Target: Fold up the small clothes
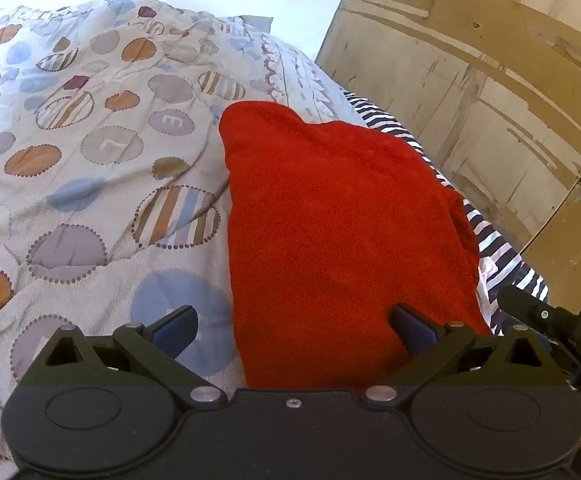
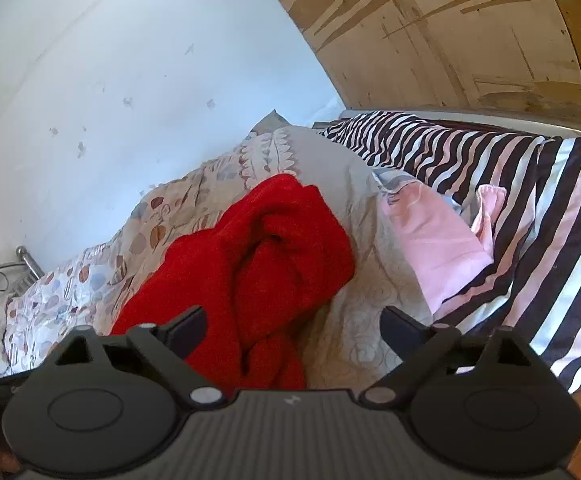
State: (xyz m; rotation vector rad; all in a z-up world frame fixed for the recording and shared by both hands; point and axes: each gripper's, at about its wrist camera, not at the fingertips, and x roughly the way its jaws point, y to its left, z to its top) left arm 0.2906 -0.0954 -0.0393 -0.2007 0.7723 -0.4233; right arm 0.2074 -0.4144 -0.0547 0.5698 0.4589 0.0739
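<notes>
A red, fleecy small garment point(image 1: 342, 236) is seen lying folded into a thick bundle on the patterned quilt point(image 1: 90, 152), close to the bed's striped-sheet edge; bulging folds are shown along one side.

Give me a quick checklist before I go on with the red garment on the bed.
1. Left gripper open and free of cloth: ok.
2. Right gripper open, nothing pinched: ok.
3. Red garment folded flat: not ok; the right wrist view shows bunched, rolled layers.
4. Garment fully on the patterned quilt: cannot tell, its right edge seems to overlap the striped bedding.
5. Pink garment clear of the red one: ok, a strip of quilt lies between them.
</notes>
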